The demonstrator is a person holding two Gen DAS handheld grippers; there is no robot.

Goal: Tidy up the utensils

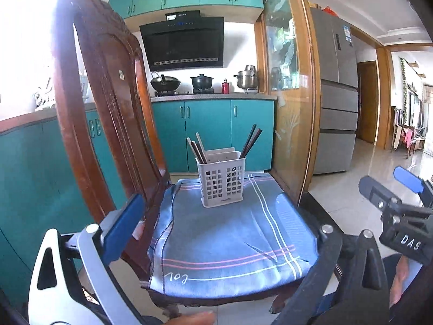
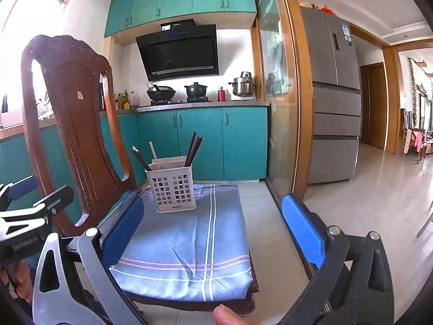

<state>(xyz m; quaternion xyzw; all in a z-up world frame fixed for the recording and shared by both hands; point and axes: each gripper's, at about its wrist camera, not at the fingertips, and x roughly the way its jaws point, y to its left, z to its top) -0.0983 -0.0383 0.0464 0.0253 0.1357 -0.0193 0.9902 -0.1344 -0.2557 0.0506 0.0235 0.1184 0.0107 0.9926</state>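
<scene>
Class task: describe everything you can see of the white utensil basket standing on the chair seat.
The utensil basket is a small, squarish white container that looks like plastic, with square holes in a grid through its walls and a solid base band. It stands upright on the blue striped cloth that covers the chair seat, toward the far edge. Dark chopsticks lean out of one side, darker and pale sticks out of the other, and flat pale pieces stand behind. Neither pair of tongs touches it.
</scene>
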